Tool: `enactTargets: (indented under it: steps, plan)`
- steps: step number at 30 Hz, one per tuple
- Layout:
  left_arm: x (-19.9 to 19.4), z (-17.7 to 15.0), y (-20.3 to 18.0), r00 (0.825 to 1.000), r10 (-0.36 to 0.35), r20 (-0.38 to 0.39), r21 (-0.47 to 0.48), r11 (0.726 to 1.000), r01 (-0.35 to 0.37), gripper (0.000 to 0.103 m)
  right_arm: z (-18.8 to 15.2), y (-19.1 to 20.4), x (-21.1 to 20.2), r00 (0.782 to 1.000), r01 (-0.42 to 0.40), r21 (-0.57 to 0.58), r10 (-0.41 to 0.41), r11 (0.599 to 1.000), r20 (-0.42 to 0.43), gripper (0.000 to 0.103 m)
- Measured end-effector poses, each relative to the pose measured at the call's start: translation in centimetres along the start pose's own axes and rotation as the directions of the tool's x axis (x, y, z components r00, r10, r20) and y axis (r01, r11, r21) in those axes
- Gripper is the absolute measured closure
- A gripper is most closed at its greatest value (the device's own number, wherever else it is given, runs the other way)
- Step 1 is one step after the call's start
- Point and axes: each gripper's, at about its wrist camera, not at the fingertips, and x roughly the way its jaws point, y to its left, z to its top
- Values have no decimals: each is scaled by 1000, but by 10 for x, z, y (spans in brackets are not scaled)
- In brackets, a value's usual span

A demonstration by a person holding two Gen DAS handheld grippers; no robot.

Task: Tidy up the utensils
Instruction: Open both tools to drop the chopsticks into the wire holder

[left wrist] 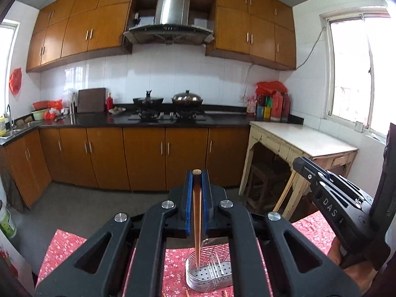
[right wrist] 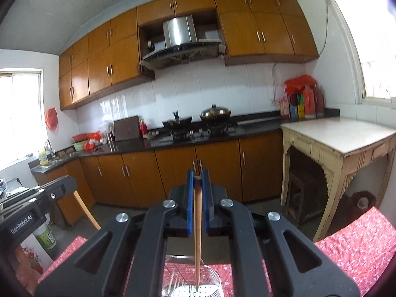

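My left gripper (left wrist: 197, 173) is shut on a brown wooden chopstick (left wrist: 197, 222). The chopstick hangs down with its tip inside a wire-sided metal utensil holder (left wrist: 210, 276) on the red floral tablecloth (left wrist: 64, 250). My right gripper (right wrist: 197, 173) is shut on a lighter wooden chopstick (right wrist: 197, 235), whose tip reaches down into the same utensil holder (right wrist: 190, 282). The right gripper also shows at the right of the left wrist view (left wrist: 300, 164). The left gripper shows at the left of the right wrist view (right wrist: 66, 185).
Ends of other chopsticks (left wrist: 186, 292) lie on the cloth beside the holder. A cream side table (left wrist: 304, 143) with a stool under it stands to the right. Kitchen counter, stove with pots (left wrist: 186, 99) and orange cabinets lie across the floor.
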Motion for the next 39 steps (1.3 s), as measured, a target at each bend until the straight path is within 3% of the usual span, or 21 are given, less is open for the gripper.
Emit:
enactTargets:
  steps: [6, 14, 17, 19, 23, 31, 39]
  plan:
    - [32, -20, 6, 997, 25, -70, 0, 1000, -25, 96, -32, -11, 36, 996, 0, 26, 2, 1000, -90, 95]
    - [53, -28, 12, 992, 27, -125, -24, 999, -30, 96, -47, -21, 59, 988, -6, 46, 13, 999, -152, 94]
    - [53, -29, 13, 990, 47, -136, -19, 999, -50, 96, -51, -23, 60, 987, 1, 46, 7, 999, -162, 79]
    - [51, -27, 15, 989, 47, -137, -22, 998, -51, 93, -50, -25, 54, 989, 16, 37, -10, 999, -147, 68]
    - [42, -24, 23, 990, 67, -124, -37, 997, -72, 69, -46, -32, 37, 992, 28, 31, -24, 999, -120, 66]
    - [-2, -25, 34, 990, 104, -96, -33, 994, -108, 66, -47, -44, -12, 992, 71, 11, -69, 997, -103, 63]
    - [-58, -68, 48, 985, 138, -101, -24, 990, -141, 58, -96, -64, -81, 984, 96, 6, -94, 995, -151, 63]
